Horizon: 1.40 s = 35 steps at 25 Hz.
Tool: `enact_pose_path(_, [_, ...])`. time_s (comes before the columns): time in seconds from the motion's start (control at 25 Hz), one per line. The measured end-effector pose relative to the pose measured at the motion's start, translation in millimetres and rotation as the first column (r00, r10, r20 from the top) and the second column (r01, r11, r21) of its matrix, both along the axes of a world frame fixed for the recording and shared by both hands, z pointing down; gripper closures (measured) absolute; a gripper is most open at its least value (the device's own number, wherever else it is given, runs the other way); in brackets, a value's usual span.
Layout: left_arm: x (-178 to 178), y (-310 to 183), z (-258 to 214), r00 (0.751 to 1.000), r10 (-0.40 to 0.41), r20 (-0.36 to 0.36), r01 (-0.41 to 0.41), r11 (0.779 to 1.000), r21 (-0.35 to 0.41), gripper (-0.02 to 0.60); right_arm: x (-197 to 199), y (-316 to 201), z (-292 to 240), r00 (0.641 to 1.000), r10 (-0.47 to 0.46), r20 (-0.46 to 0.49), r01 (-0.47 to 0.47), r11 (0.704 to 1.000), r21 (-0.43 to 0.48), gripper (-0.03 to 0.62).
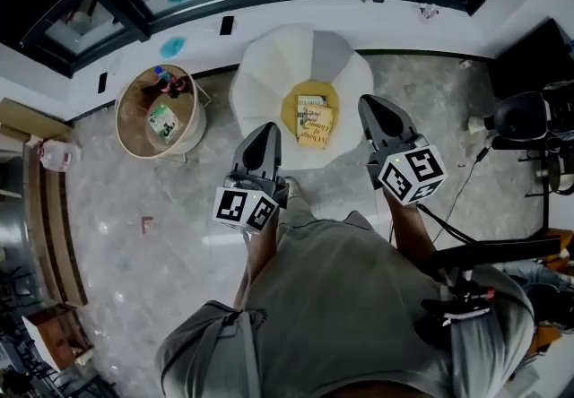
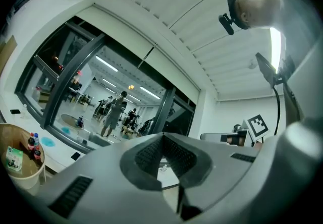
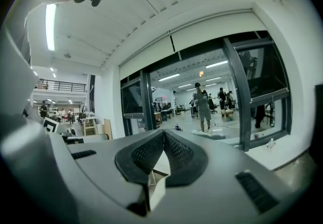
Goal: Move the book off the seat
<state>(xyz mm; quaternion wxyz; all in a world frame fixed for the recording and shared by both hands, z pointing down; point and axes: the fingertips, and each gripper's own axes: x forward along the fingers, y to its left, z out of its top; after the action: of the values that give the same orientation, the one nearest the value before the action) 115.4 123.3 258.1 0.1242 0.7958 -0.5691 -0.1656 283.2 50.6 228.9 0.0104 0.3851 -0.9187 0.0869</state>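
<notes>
Head view, looking steeply down on a person standing on a grey marbled floor [image 1: 117, 235] with 1 gripper in each hand. The book [image 1: 315, 121], yellow-covered, lies flat on the yellow cushion [image 1: 291, 109] at the centre of a white shell-shaped seat [image 1: 269, 73]. The left gripper [image 1: 266, 130] and the right gripper [image 1: 369, 103] both point toward the seat. In this view the book lies between their tips and touches neither.

Left gripper view: the 2 jaws of the left gripper [image 2: 162, 137] are pressed together, with nothing between the ribbed pads. Right gripper view: the 2 jaws of the right gripper [image 3: 164, 134] are likewise closed on nothing. Both views look level toward a glazed wall.

To the left of the seat, well apart from the book, stands a round basket [image 1: 139, 100]. It holds bottles [image 1: 166, 80] and a green packet [image 1: 163, 121].
</notes>
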Motion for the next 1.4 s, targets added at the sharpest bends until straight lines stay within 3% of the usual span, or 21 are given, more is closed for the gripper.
enact_pose_path(0.2, [-41, -46, -8, 0.996, 0.091, 0.001, -0.091, 0.996, 0.011, 0.571, -43, -30, -18, 1.000, 0.016, -0.019, -0.016, 1.000, 0.001, 0.579])
enact_pose_path(0.36, [-65, -68, 4, 0.992, 0.123, 0.012, -0.123, 0.992, 0.020, 0.571, -65, -38, -1, 0.999, 0.016, -0.047, -0.017, 1.000, -0.017, 0.579])
enact_pose_path(0.6, [-92, -74, 4, 0.998, 0.064, -0.010, -0.063, 0.998, 0.024, 0.571, -84, -53, 12, 0.997, 0.021, -0.078, -0.025, 0.998, -0.059, 0.579])
enact_pose_path(0.76, [-102, -74, -20, 0.997, 0.015, 0.081, -0.020, 0.998, 0.061, 0.571, -98, -69, -9, 0.994, 0.033, -0.102, -0.031, 0.999, 0.019, 0.579])
enact_pose_path(0.88, [-105, -76, -48, 0.985, -0.041, 0.169, 0.020, 0.992, 0.125, 0.571, -103, -78, -22, 0.999, 0.023, -0.036, -0.021, 0.999, 0.037, 0.579])
enact_pose_path(1.0, [-109, -76, -70, 0.982, -0.082, 0.168, 0.054, 0.985, 0.166, 0.571, -108, -80, -36, 1.000, 0.007, 0.000, -0.007, 0.997, 0.078, 0.579])
enact_pose_path(1.16, [-102, -90, -82, 0.971, -0.079, 0.223, 0.037, 0.981, 0.189, 0.571, -107, -88, -50, 1.000, -0.002, 0.031, -0.003, 0.991, 0.130, 0.579])
enact_pose_path(1.4, [-97, -101, -83, 0.970, -0.059, 0.236, 0.021, 0.987, 0.162, 0.571, -105, -94, -58, 0.999, -0.013, 0.047, 0.006, 0.988, 0.153, 0.579])
